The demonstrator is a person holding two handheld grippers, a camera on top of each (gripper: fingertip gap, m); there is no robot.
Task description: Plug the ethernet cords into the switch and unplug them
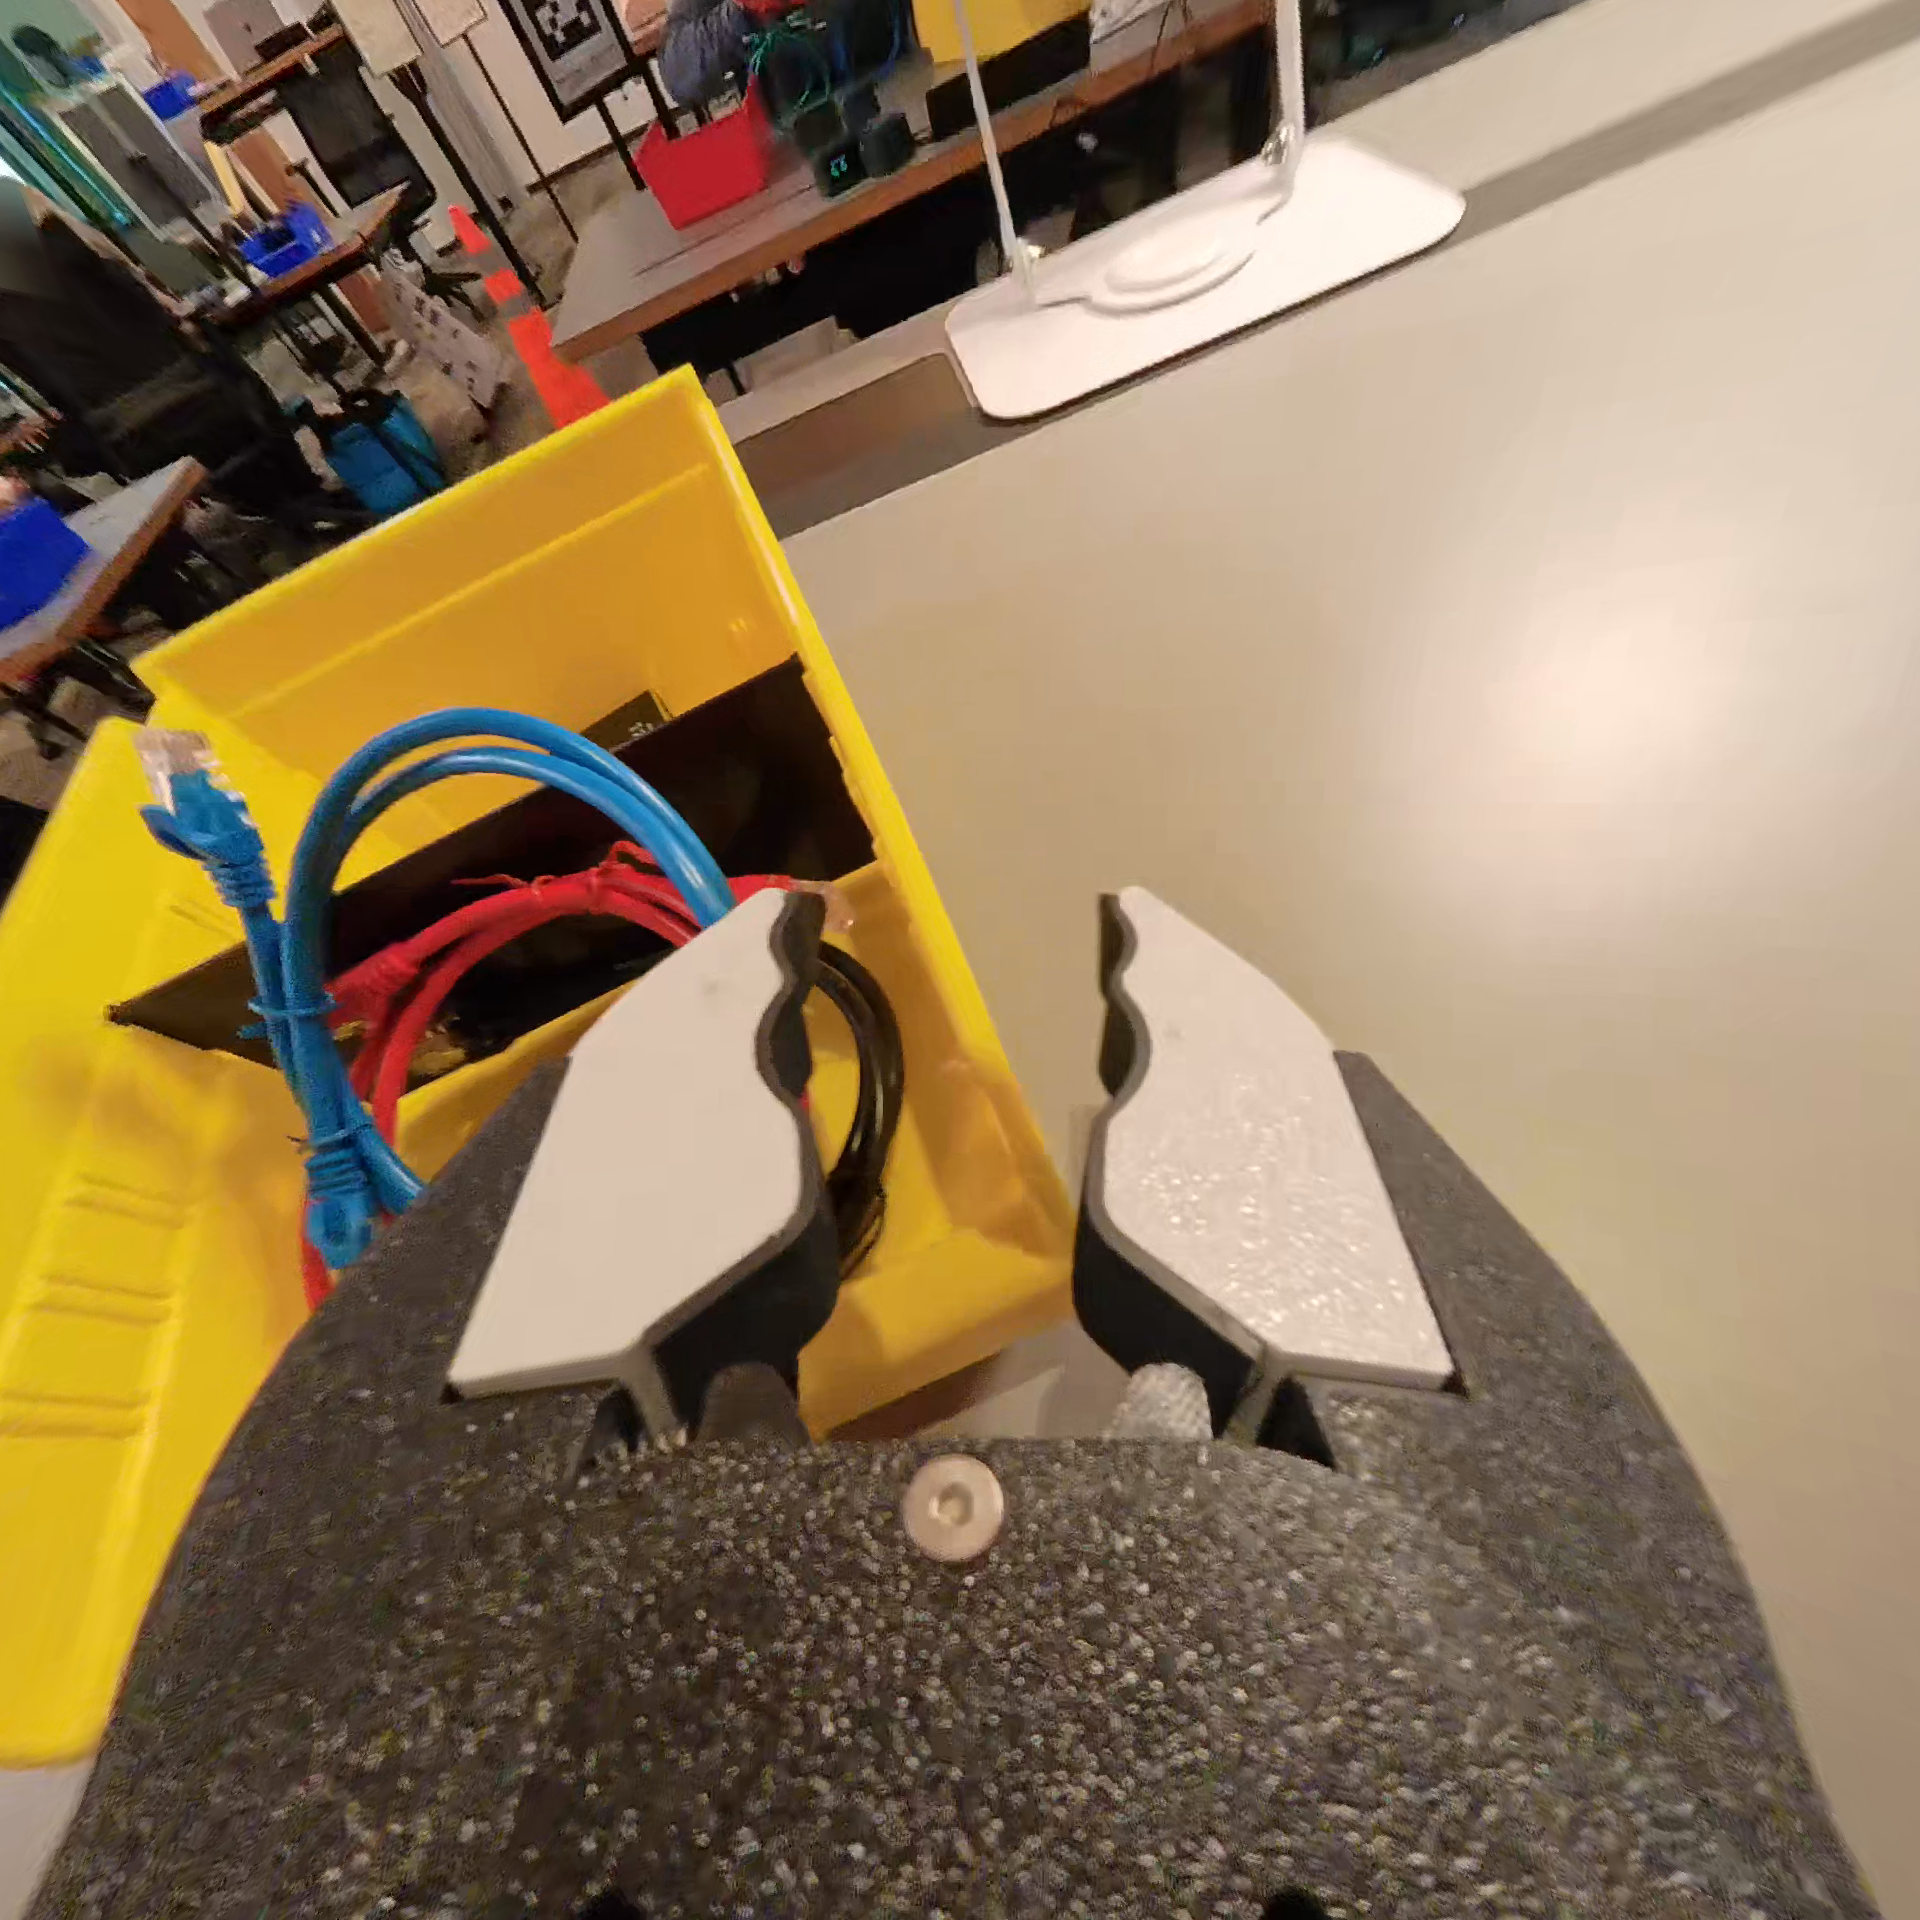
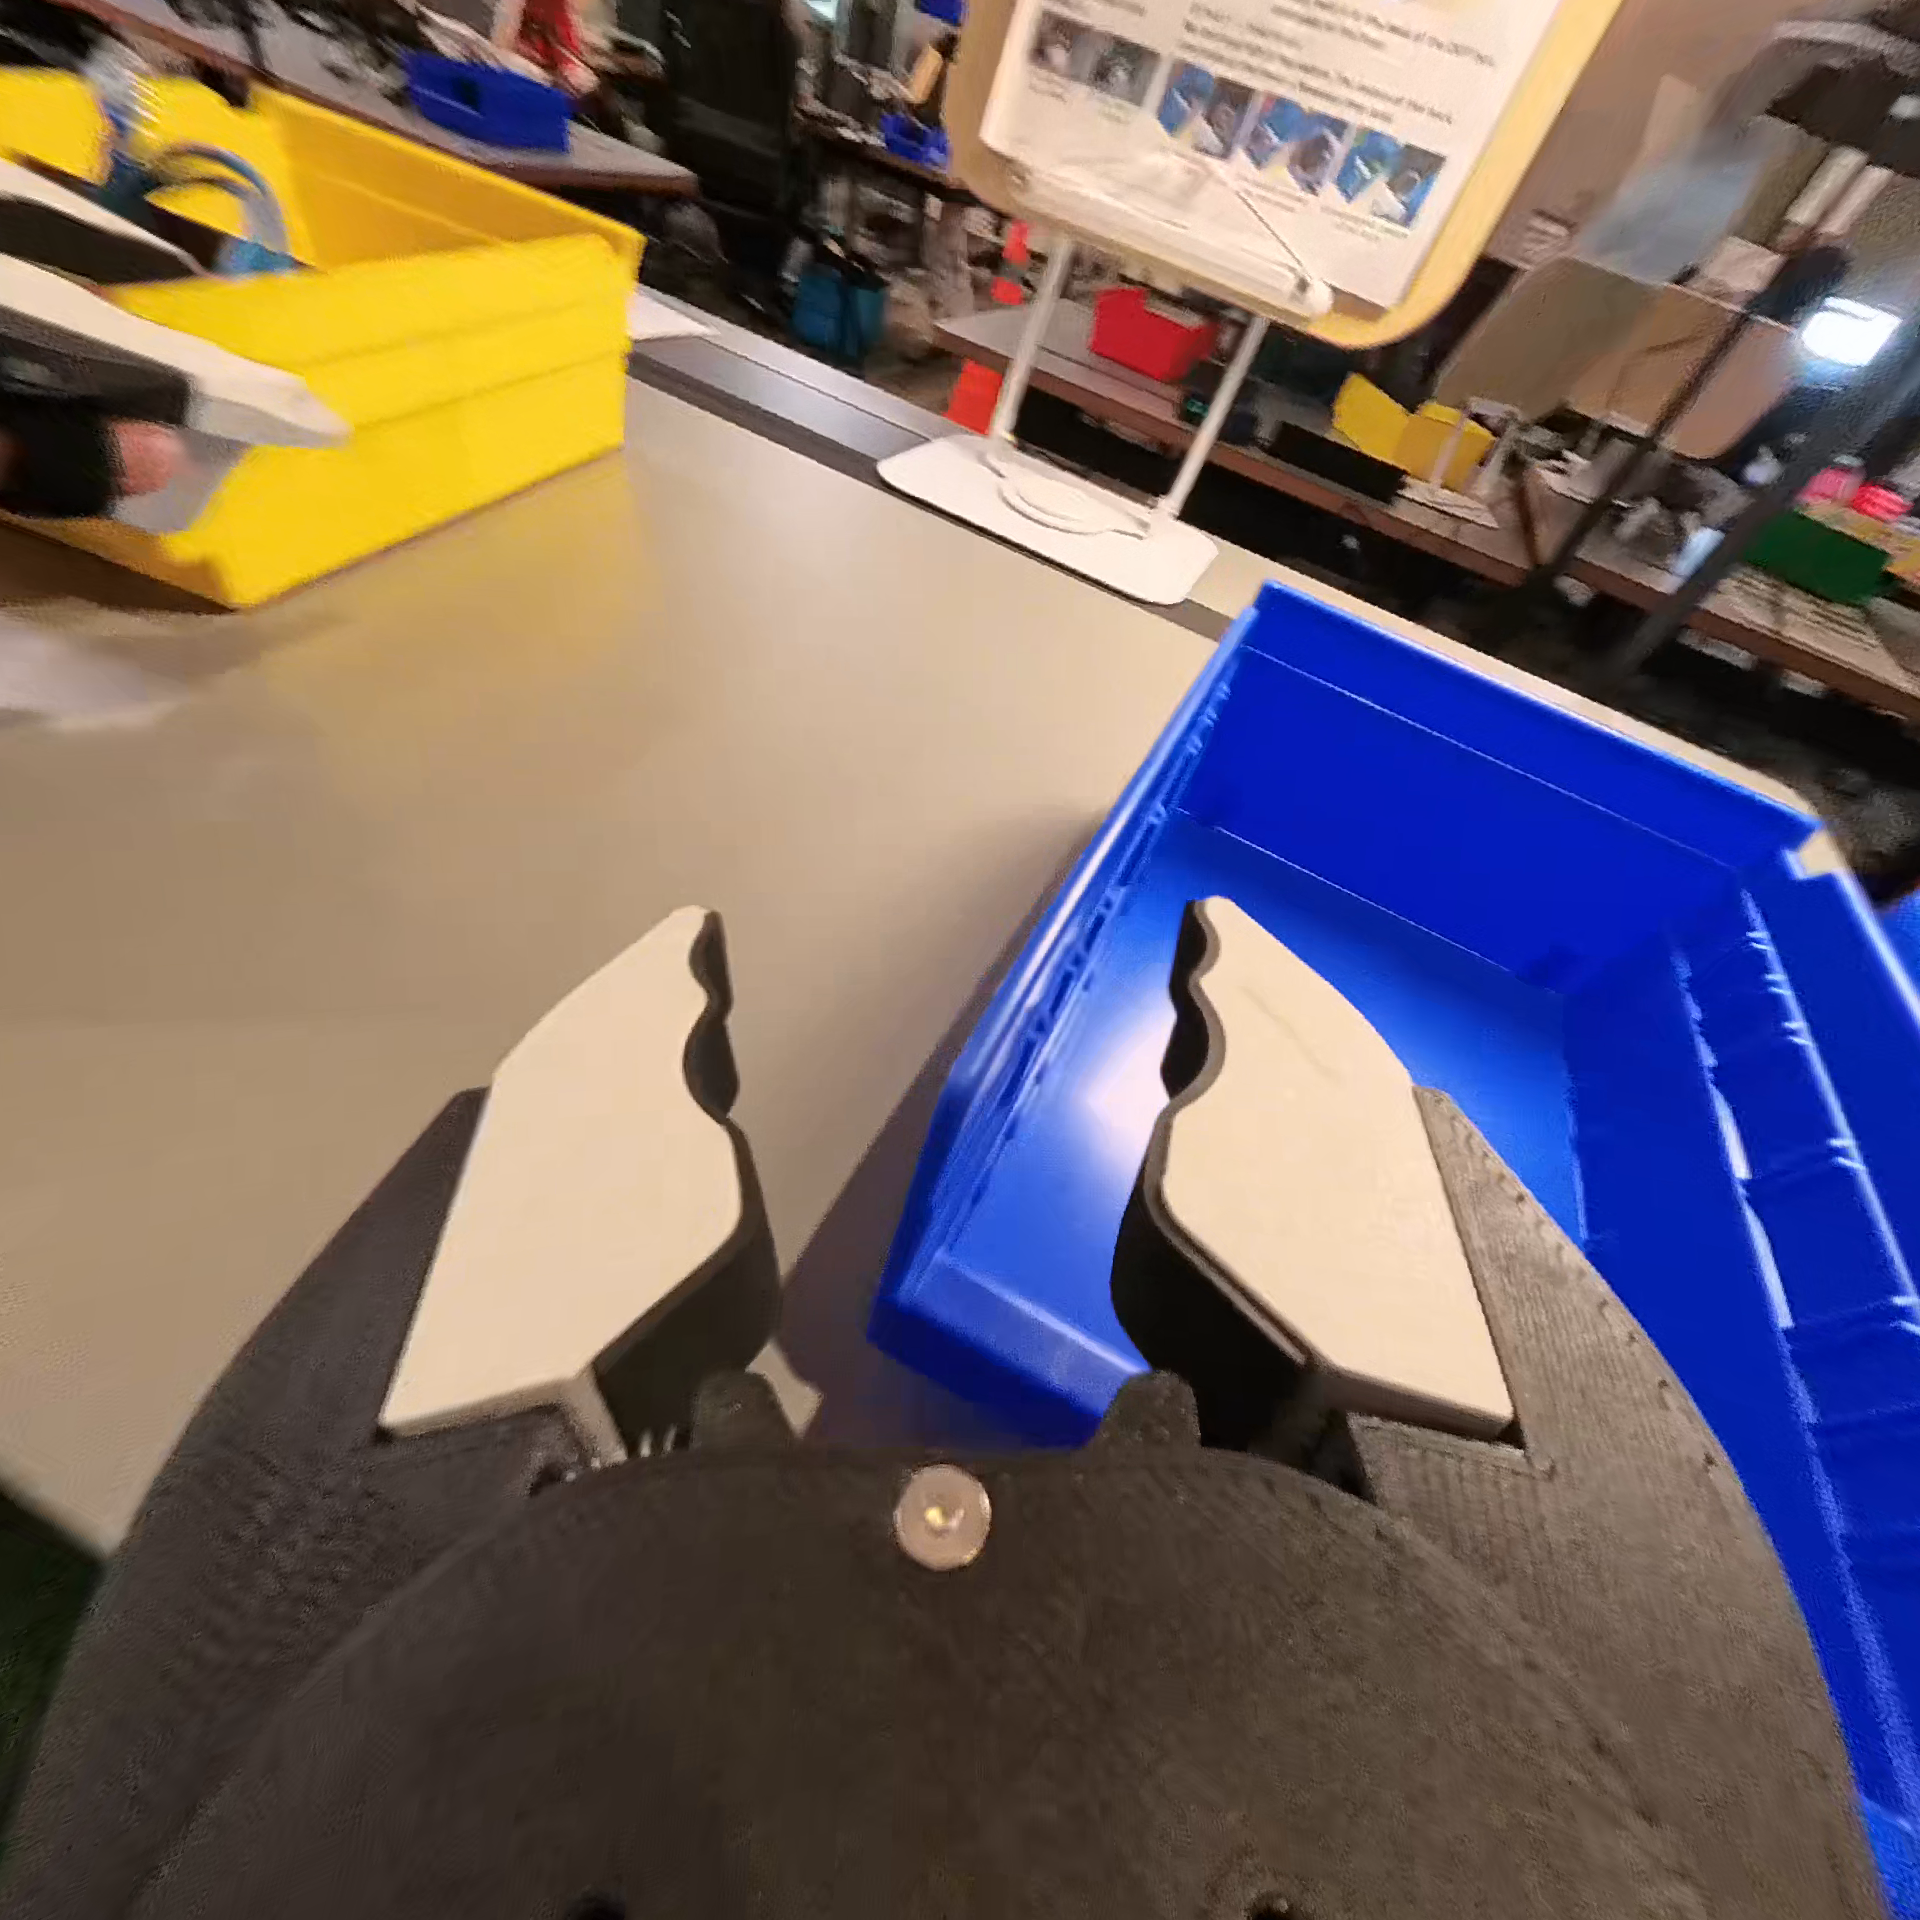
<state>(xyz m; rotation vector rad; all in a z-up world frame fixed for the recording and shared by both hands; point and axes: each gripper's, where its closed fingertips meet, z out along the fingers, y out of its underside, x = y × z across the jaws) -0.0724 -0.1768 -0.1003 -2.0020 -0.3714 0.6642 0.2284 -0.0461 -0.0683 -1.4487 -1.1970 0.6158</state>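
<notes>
Workshop table: left gripper, jaws apart, is hovering beside yellow bin holding bundled ethernet cords; right gripper is gaping empty; grasping near a plug looks wisest

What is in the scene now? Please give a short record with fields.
yellow bin: holds blue cord, red cord, black cord
blue cord plug: free, pointing up
blue bin: looks empty
left tool: open, at the yellow bin's near corner
right tool: open, holds nothing
table: bears both bins
</notes>
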